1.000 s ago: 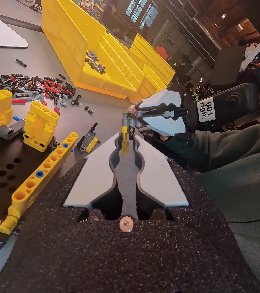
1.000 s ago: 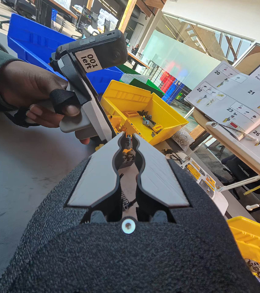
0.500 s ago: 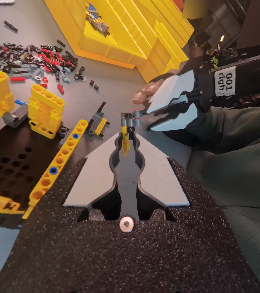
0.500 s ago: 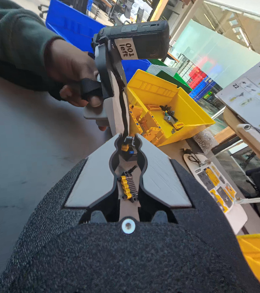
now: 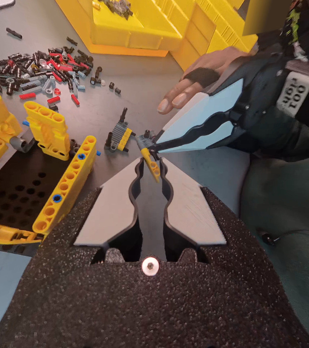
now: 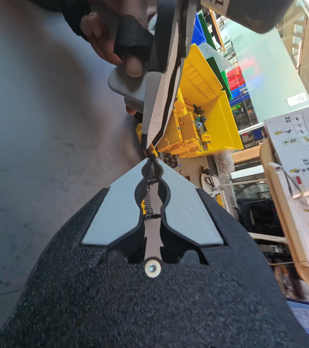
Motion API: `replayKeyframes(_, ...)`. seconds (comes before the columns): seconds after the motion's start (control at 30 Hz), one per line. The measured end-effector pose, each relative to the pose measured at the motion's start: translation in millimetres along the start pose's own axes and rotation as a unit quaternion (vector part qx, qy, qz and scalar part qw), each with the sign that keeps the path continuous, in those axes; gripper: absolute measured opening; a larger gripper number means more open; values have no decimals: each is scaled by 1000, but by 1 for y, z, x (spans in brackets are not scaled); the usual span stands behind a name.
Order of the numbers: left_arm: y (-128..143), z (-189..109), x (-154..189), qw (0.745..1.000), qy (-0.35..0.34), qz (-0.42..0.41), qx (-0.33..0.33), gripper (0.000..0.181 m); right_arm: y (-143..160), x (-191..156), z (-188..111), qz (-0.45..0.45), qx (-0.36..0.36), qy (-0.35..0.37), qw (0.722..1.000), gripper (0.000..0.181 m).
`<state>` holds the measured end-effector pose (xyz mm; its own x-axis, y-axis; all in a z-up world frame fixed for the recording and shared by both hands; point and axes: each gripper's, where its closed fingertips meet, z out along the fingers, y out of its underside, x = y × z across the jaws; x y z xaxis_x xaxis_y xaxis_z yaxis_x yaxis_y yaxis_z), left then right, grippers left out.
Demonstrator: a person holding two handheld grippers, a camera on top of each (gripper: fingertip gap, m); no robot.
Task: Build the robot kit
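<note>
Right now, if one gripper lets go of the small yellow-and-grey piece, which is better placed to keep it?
Left, probably: the left gripper clamps the yellow beam, while the right gripper only pinches a black pin.

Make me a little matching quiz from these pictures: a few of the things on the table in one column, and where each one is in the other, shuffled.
Things
1. small yellow beam
2. loose pile of pins
3. long yellow beam
4. yellow bin

Places
A. at the far side of the table
B. lying along the black perforated plate
C. between the left gripper's fingertips
D. scattered on the grey table, far left

Pairs: 1-C, 2-D, 3-B, 4-A
</note>
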<state>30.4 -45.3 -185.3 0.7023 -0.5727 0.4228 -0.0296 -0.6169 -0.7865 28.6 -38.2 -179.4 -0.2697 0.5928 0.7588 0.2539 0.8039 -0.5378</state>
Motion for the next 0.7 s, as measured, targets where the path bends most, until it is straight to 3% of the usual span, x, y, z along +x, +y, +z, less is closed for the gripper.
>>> replayKeyframes(0.1,-11,-10,10,998,47,-23,29,17,-5,5,-4,121,51,-28,991,1)
replayKeyframes(0.17,-5,-8,9,998,51,-43,15,14,-4,3,-4,134,54,-42,989,4)
replayKeyframes(0.3,3,-5,5,990,80,-119,10,5,-6,-8,-1,30,33,-29,999,18)
replayKeyframes(0.47,7,-1,6,983,104,-151,5,5,3,-14,7,-61,-11,-4,998,9)
replayKeyframes(0.53,-1,-6,10,984,119,-130,23,7,0,-13,5,15,12,-24,1000,8)
replayKeyframes(0.6,-21,-20,20,983,142,-87,73,22,0,-6,1,171,35,-67,982,8)
replayKeyframes(0.63,-30,-27,24,984,140,-51,96,30,0,-5,-1,258,45,-106,959,8)
replayKeyframes(0.7,-36,-31,31,986,115,41,113,38,-10,-4,-6,415,83,-183,887,8)
